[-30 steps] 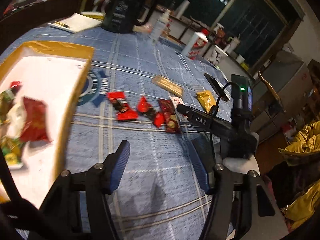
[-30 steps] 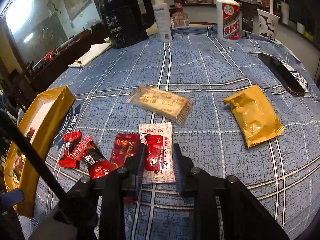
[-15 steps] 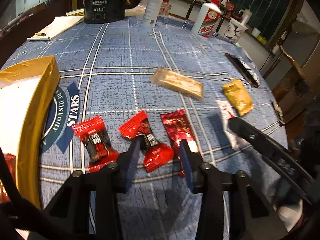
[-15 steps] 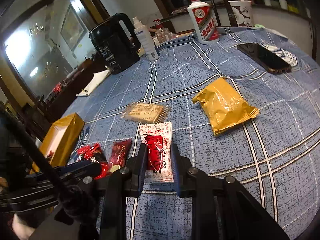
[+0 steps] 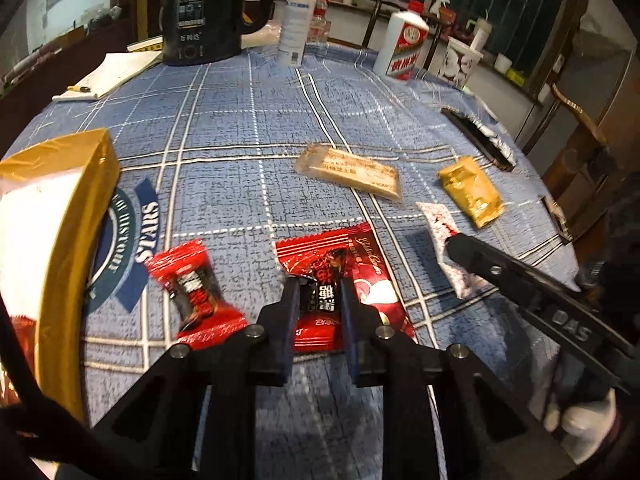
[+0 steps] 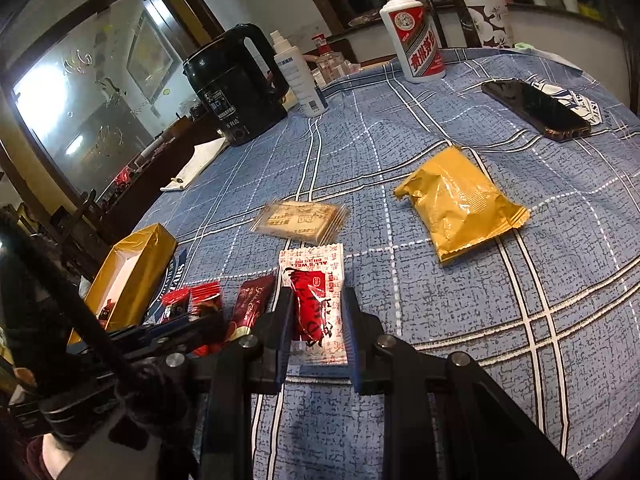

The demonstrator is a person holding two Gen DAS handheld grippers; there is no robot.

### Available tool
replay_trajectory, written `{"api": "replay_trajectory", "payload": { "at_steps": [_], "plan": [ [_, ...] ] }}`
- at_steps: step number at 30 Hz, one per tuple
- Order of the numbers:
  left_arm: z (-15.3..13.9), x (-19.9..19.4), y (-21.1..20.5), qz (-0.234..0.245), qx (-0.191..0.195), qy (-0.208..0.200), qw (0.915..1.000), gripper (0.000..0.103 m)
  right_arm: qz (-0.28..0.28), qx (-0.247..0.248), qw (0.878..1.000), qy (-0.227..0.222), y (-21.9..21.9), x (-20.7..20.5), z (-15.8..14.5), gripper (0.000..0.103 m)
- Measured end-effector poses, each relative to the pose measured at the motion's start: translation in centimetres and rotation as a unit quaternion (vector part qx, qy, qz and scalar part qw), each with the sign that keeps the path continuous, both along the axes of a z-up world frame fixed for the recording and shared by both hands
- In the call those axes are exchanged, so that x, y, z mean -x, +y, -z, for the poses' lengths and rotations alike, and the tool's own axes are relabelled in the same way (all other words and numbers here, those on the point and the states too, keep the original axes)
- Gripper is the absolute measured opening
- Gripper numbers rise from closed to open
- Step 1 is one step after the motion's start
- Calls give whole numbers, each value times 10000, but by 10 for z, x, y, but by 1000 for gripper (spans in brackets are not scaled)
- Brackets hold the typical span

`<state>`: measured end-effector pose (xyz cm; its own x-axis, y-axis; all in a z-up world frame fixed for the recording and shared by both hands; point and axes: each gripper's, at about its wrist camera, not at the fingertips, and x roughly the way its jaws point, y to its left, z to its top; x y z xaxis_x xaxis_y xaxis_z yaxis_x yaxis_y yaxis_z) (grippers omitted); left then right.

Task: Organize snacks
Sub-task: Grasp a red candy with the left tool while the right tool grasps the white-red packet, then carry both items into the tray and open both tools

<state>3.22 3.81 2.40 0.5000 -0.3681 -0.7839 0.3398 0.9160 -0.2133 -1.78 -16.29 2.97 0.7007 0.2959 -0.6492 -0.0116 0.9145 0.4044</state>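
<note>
Since a second ago my left gripper [image 5: 318, 300] has closed on one red-black candy [image 5: 320, 280]; a second candy [image 5: 192, 288] lies beside the gold box [image 5: 80, 208]. Right view: my right gripper [image 6: 316, 320] clamps the white-red packet [image 6: 316, 300]; one yellow pouch [image 6: 460, 204] and one cracker pack [image 6: 300, 220] lie beyond.

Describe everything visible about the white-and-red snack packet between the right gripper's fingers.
The white-and-red packet is a flat, glossy plastic sachet with serrated ends, white borders with red print and a red centre bearing dark characters. It lies flat on the blue checked tablecloth, long axis pointing away from the right gripper, whose fingers flank its near half at both sides. A dark red packet lies just to its left and a clear-wrapped biscuit pack just beyond. In the left wrist view it is partly hidden by that gripper.
</note>
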Motion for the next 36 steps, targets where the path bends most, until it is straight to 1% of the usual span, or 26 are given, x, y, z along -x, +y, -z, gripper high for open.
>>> {"api": "replay_trajectory", "payload": {
  "at_steps": [5, 7, 9, 11, 14, 16, 18, 19, 21, 23, 24, 27, 31, 36],
  "plan": [
    [-29, 25, 35, -85, 477, -180, 9987, 22, 54, 99, 9999, -38, 4, 7, -6, 22],
    [-43, 35, 57, -212, 676, -267, 9971, 22, 13, 101, 9999, -53, 9, 14, -13, 22],
    [-59, 46, 86, -378, 859, -405, 9948, 22, -50, 114, 9999, -84, 18, 21, -20, 22],
    [-71, 57, 115, -593, 861, -585, 9928, 22, -195, 136, 9997, -102, 32, 26, -30, 22],
    [-81, 75, 160, -990, 754, -790, 9891, 22, -494, 268, 9981, -235, 63, 35, -49, 22],
    [-80, 85, 187, -1253, 688, -835, 9862, 22, -776, 320, 9959, -325, 91, 39, -61, 22],
    [-75, 93, 208, -1479, 620, -836, 9835, 22, -1063, 324, 9932, -355, 119, 41, -67, 22],
    [-71, 95, 217, -1587, 561, -830, 9822, 22, -1287, 318, 9906, -338, 139, 42, -69, 22],
    [-58, 100, 234, -1779, 520, -769, 9797, 22, -1648, 325, 9854, -264, 173, 42, -68, 22],
    [-46, 102, 243, -1872, 596, -653, 9783, 22, -2003, 365, 9789, -154, 208, 42, -63, 22],
    [-38, 102, 248, -1935, 680, -567, 9771, 22, -2129, 377, 9763, -98, 220, 42, -59, 22],
    [-25, 103, 257, -2023, 755, -457, 9753, 22, -2432, 517, 9686, 42, 257, 41, -48, 22],
    [-19, 105, 257, -2066, 759, -450, 9744, 22, -2646, 709, 9615, 230, 287, 38, -32, 22],
    [-21, 112, 259, -2078, 843, -544, 9730, 23, -2634, 836, 9602, 399, 297, 34, -15, 22]
  ]
}}
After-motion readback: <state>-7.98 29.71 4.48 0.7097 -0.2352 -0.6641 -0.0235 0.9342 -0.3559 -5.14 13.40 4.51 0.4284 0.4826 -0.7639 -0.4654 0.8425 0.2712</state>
